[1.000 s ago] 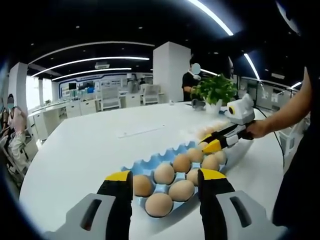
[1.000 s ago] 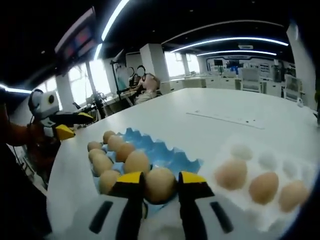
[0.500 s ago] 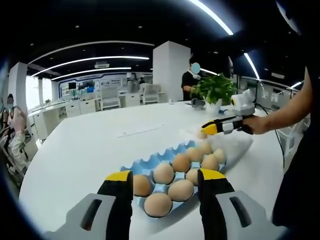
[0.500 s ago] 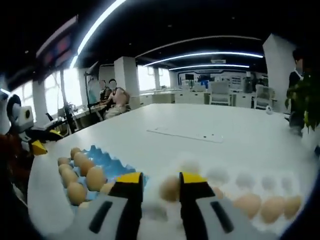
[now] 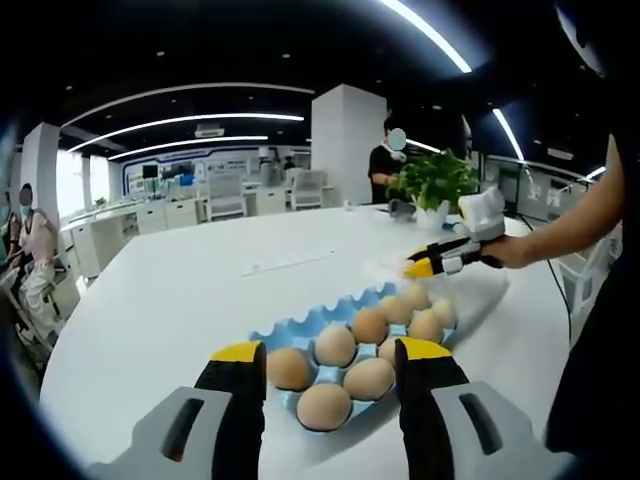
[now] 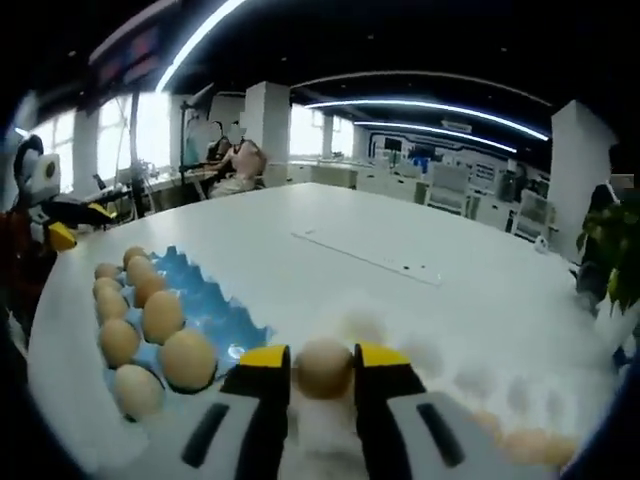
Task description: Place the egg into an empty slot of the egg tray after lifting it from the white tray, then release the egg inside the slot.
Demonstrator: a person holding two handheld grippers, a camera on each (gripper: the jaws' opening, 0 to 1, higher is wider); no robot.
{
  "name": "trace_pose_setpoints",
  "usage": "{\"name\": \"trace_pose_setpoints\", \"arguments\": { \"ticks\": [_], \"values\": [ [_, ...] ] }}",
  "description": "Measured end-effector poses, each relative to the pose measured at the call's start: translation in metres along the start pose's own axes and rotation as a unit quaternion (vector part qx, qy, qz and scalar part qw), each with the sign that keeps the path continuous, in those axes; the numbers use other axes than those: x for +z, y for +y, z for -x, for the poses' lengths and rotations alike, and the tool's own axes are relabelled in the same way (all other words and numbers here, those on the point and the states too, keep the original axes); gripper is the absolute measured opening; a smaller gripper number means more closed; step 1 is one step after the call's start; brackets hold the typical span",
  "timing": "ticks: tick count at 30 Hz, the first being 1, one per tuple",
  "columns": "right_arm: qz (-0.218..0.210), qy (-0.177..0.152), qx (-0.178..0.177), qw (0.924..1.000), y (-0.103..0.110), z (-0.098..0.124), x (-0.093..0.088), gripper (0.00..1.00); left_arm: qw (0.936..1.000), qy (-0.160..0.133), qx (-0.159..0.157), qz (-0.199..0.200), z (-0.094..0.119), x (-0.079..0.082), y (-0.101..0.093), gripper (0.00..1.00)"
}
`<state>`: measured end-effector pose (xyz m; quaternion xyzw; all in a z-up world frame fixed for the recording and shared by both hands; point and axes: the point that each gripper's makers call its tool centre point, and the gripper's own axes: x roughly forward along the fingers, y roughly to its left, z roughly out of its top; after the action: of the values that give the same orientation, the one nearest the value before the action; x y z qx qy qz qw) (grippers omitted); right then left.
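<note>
Right gripper [image 6: 322, 362] clamped on egg [image 6: 323, 367], jaws pinching both sides, raised over white tray [image 6: 440, 395] toward far side of white table [image 6: 300, 270]. Blue egg tray [image 6: 215, 320] alongside, near table's front edge, mostly full of brown eggs [image 6: 163, 316]. Left gripper [image 5: 330, 352] parted, gripping nothing, poised at blue tray's near end. Potted plant [image 5: 432, 180] at far table edge.

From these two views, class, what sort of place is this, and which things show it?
Probably an open-plan office or lab: a large white table, rows of desks and chairs behind it, and a potted plant. A blue egg tray lies on the table.
</note>
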<state>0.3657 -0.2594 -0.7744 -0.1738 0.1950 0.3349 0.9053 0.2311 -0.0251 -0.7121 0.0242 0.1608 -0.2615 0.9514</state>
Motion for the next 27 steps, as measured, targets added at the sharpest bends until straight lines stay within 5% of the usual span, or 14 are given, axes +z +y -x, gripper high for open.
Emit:
{"name": "trace_pose_setpoints", "arguments": {
  "ticks": [1,3,8,17,23,27],
  "values": [
    [0.015,0.002,0.010,0.9998,0.002,-0.002,0.000,0.26,1.0000,0.000,0.000,0.000,0.000,0.000,0.000,0.51],
    [-0.026,0.004,0.031,0.9992,0.002,-0.002,0.000,0.26,1.0000,0.000,0.000,0.001,0.000,0.000,-0.001,0.51],
    [0.003,0.020,0.092,0.9956,0.002,-0.004,-0.002,0.26,1.0000,-0.004,-0.002,0.003,-0.002,0.004,-0.001,0.51],
    [-0.002,-0.018,0.053,0.9984,0.001,0.006,0.006,0.24,0.9999,-0.009,0.009,0.005,0.001,0.004,0.005,0.52],
    [-0.065,-0.061,0.037,0.9953,-0.009,0.018,0.031,0.24,0.9999,-0.004,0.012,0.009,0.002,0.001,0.007,0.54],
    [-0.061,-0.067,0.040,0.9950,-0.005,0.021,0.039,0.24,0.9997,-0.004,0.019,0.014,0.000,0.000,0.011,0.69]
  ]
}}
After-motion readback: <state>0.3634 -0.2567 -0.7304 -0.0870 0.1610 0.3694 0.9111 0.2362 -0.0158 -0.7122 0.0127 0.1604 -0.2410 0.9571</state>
